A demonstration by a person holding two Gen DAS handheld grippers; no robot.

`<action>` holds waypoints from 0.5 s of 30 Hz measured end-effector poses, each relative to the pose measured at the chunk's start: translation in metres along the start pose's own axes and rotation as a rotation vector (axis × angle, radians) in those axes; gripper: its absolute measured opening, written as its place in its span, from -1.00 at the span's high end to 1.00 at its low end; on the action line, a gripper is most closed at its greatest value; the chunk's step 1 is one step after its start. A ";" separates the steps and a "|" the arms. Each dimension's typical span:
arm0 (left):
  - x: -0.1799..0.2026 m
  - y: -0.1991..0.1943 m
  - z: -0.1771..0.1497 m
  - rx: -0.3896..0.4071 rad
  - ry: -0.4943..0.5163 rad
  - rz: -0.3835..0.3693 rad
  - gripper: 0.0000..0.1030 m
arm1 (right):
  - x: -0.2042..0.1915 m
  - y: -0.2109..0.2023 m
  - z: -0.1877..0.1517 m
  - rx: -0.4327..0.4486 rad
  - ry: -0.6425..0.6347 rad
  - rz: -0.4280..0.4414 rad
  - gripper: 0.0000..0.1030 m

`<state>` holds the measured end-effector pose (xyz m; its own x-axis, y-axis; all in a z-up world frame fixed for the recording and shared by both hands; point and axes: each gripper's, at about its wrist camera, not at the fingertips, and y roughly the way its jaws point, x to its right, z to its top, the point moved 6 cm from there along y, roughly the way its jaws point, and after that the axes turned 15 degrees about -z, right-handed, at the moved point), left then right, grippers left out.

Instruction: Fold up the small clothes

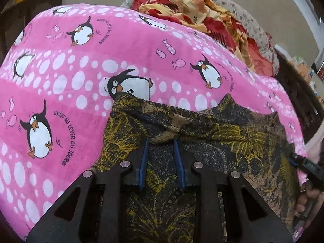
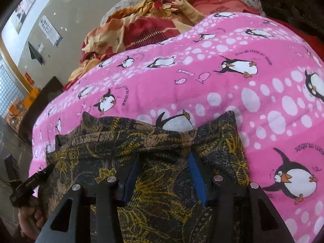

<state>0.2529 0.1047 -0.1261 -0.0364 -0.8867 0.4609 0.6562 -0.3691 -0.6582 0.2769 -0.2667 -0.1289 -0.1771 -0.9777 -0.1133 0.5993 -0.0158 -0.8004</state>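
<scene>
On the pink penguin blanket (image 1: 85, 93) that covers the bed, we are working over a small dark garment (image 1: 168, 212) printed with yellow and brown leaves, lying close beneath both tools and reaching toward us out of view. Its far edge is bunched into a thick rolled band (image 2: 141, 135), with one corner sticking up at each end.

We are holding the left tool (image 1: 161, 141) with its blue-padded jaws parted a moderate way, the tips resting at or just above the rolled band; nothing is pinched between them. We are holding the right tool (image 2: 165, 156) wider apart, likewise gripping nothing, its tips near the same band further along. Whether either tool is actually touching the cloth we cannot tell.

We are judging the garment to be light, thin and limp: it is draping into soft wrinkles and sagging between its corners, so it will likely fold without resistance but also slump and slide on the fleecy blanket. A pinch on one layer may drag the rest unevenly. The best hold, we think, is the rolled band or the upstanding corners (image 2: 228, 119), where the cloth is thick enough for the pads to bite. A heap of red and orange bedding (image 1: 192, 6) is lying beyond, well clear.
</scene>
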 end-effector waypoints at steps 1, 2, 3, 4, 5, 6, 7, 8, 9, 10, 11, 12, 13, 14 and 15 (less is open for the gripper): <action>0.004 -0.005 0.000 -0.041 0.018 0.024 0.53 | -0.005 -0.002 0.002 -0.007 -0.020 -0.038 0.10; 0.008 -0.011 0.000 -0.059 0.023 0.039 0.53 | -0.010 -0.009 0.000 -0.009 -0.050 -0.088 0.10; 0.015 -0.022 -0.004 -0.060 0.024 0.039 0.53 | -0.020 -0.024 -0.002 0.002 -0.090 -0.139 0.10; 0.026 -0.037 -0.008 -0.052 0.033 0.017 0.53 | -0.028 -0.036 -0.006 0.016 -0.119 -0.137 0.10; 0.042 -0.055 -0.019 -0.042 0.064 -0.021 0.53 | -0.042 -0.055 -0.014 0.029 -0.151 -0.103 0.10; 0.054 -0.067 -0.030 -0.040 0.088 -0.049 0.52 | -0.051 -0.069 -0.023 0.035 -0.174 -0.067 0.09; 0.071 -0.078 -0.051 -0.055 0.119 -0.077 0.45 | -0.063 -0.085 -0.038 0.041 -0.205 -0.031 0.01; 0.081 -0.080 -0.067 -0.080 0.140 -0.094 0.30 | -0.074 -0.096 -0.052 0.041 -0.240 -0.020 -0.05; 0.089 -0.081 -0.084 -0.109 0.162 -0.107 0.24 | -0.082 -0.105 -0.068 0.040 -0.276 -0.028 -0.14; 0.097 -0.075 -0.109 -0.154 0.199 -0.102 0.24 | -0.090 -0.113 -0.087 0.040 -0.311 -0.043 -0.14; 0.097 -0.070 -0.124 -0.179 0.209 -0.090 0.24 | -0.096 -0.117 -0.101 0.039 -0.337 -0.044 -0.14; 0.095 -0.062 -0.133 -0.195 0.200 -0.079 0.24 | -0.102 -0.120 -0.119 0.048 -0.370 -0.058 -0.15; 0.094 -0.063 -0.139 -0.147 0.212 -0.081 0.24 | -0.101 -0.119 -0.130 0.056 -0.385 -0.077 -0.22; 0.094 -0.065 -0.141 -0.135 0.221 -0.083 0.23 | -0.100 -0.111 -0.142 0.050 -0.399 -0.099 -0.28; 0.094 -0.065 -0.142 -0.135 0.215 -0.088 0.23 | -0.095 -0.101 -0.153 0.033 -0.403 -0.113 -0.31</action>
<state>0.0995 0.0063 -0.1244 -0.2578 -0.8831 0.3921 0.5373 -0.4683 -0.7014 0.1137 -0.1400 -0.1273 0.0724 -0.9731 0.2187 0.6194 -0.1280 -0.7746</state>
